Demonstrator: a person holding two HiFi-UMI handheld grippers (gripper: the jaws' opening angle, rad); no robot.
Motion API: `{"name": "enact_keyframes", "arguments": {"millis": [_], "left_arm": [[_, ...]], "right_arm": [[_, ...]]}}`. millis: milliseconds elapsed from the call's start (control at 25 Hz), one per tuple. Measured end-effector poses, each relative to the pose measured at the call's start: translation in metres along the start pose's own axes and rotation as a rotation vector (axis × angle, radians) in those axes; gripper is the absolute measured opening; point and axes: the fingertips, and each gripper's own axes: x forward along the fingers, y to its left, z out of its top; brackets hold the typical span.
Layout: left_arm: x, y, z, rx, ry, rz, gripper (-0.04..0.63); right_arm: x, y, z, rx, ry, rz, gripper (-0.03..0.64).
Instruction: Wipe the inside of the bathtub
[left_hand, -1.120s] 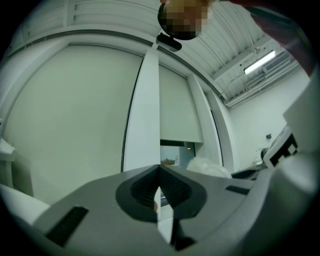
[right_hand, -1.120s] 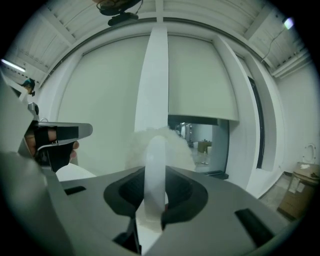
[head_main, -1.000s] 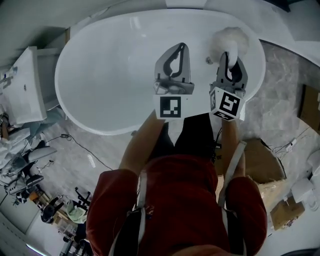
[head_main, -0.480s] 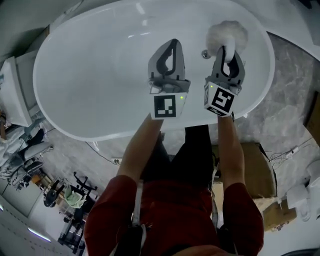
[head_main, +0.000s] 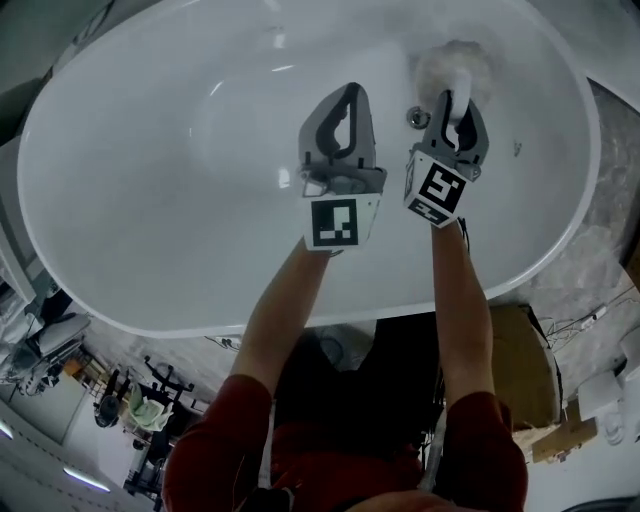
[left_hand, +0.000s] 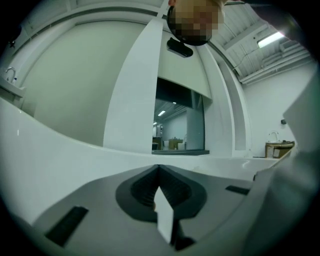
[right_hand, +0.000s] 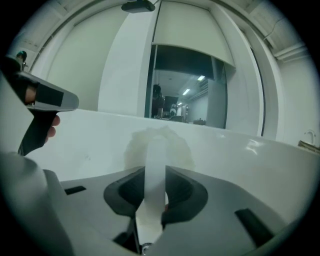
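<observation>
The white oval bathtub (head_main: 170, 160) fills the top of the head view. My right gripper (head_main: 453, 100) is shut on the flat white handle (right_hand: 154, 175) of a fluffy white scrubber. Its round head (head_main: 456, 66) rests against the tub's inner wall just beyond the metal drain (head_main: 417, 118); from the right gripper view the scrubber head (right_hand: 172, 145) shows pressed on the white surface. My left gripper (head_main: 346, 94) hovers beside it over the tub floor, shut with nothing between its jaws (left_hand: 159, 169).
A cardboard box (head_main: 522, 345) and cables lie on the marble floor at the right. Tools and clutter (head_main: 60, 345) crowd the floor at the lower left. The tub's near rim (head_main: 300, 325) runs under my forearms.
Both grippers have reached further forward and down into the tub. The tub now takes up more of the view. The scrubber head stays by the drain.
</observation>
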Motion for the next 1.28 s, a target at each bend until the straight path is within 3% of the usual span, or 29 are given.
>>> {"name": "enact_keyframes", "arguments": {"millis": [200, 360, 680, 880, 1280], "left_arm": [[0.016, 0.006, -0.061, -0.01, 0.03, -0.017, 0.015], [0.033, 0.011, -0.101, -0.03, 0.044, -0.015, 0.015], [0.058, 0.006, -0.159, -0.037, 0.055, -0.037, 0.015], [0.063, 0.004, -0.181, -0.033, 0.064, -0.037, 0.015], [0.036, 0.052, -0.212, -0.055, 0.073, 0.007, 0.015]], "right_arm": [[0.047, 0.02, -0.084, -0.088, 0.085, 0.041, 0.093], [0.086, 0.02, -0.123, -0.149, 0.103, 0.042, 0.094], [0.135, 0.002, -0.192, -0.139, 0.137, 0.01, 0.094], [0.149, 0.006, -0.213, -0.153, 0.138, 0.061, 0.094], [0.155, 0.038, -0.239, -0.066, 0.175, 0.007, 0.089]]}}
